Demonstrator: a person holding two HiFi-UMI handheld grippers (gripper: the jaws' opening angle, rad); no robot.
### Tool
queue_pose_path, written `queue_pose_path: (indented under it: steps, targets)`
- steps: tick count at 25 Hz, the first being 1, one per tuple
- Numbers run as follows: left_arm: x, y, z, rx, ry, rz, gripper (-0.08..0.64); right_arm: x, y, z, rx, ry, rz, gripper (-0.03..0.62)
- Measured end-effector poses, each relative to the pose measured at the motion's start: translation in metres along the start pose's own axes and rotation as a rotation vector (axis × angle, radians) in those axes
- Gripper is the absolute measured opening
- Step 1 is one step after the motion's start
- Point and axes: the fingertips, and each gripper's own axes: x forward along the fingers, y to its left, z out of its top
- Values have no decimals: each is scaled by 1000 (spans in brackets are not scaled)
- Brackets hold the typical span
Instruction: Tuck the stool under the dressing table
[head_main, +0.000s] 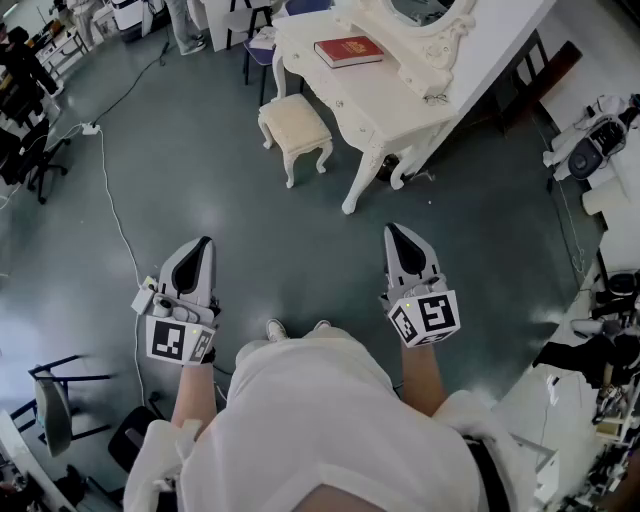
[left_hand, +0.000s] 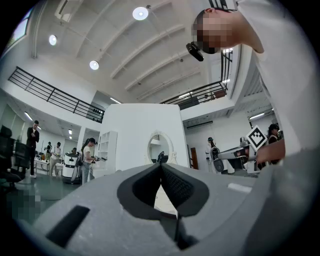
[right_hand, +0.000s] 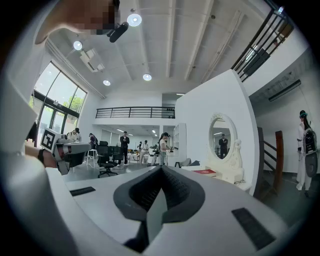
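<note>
Two hand-held grippers hang low in front of the person, and both are closed with nothing in them: the left hand-held gripper (head_main: 203, 248) and the right hand-held gripper (head_main: 397, 236) each show their pads meeting in their own views. The stool (head_main: 295, 125) stands on the floor (head_main: 300, 240) just outside the long front edge of the counter (head_main: 372, 92), between its legs but not yet under it, and well apart from both grippers.

The step in hand looks like the approach. I would walk up behind the stool, lower both grippers to the near rim of the seat, and push evenly from both sides so it slides straight into the gap. Pushing low and slowly should keep it from tipping. The curved legs could catch on a counter leg, so squaring the stool up first would help.

Only the head view shows the stool and how it lies against the counter. The gripper views look about level: I cannot make out the stool in either, but they settle the jaws. The right one also shows the book (right_hand: 205, 172) and mirror (right_hand: 222, 137) side-on.
</note>
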Motion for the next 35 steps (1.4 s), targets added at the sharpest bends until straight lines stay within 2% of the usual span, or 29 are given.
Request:
queue_pose_path:
  steps: [8, 11, 16, 17, 19, 22, 24, 26, 28, 35]
  targets:
    - [3, 12, -8, -13, 8, -2, 16, 15, 11, 0, -18, 10, 16, 0]
    - [5, 17, -11, -20, 2, 3, 17, 20, 12, -3, 7, 18, 34, 0]
    - [9, 32, -16, -23, 2, 26, 37, 24, 6, 4, 28, -24, 45, 8]
    - [11, 35, -17, -24, 6, 29, 64, 25, 4, 5, 28, -27, 46, 54]
    - [13, 42, -19, -22, 16, 36, 113, 28, 1, 6, 18, -28, 46, 85]
    - [15, 53, -23, -27, 26, 56, 197, 33, -2, 9, 6, -32, 43, 180]
    - [19, 61, -29, -33, 37, 79, 266, 38, -9, 9, 34, -39, 34, 261]
    - [23, 69, -34, -32, 47, 111, 341, 43, -15, 7, 63, -47, 31, 304]
    - [25, 79, -39, -32, 56, 135, 392, 49, -17, 6, 72, -48, 28, 338]
    - [23, 110, -50, -49, 85, 125, 402, 79, -3, 0, 50, -6, 4, 344]
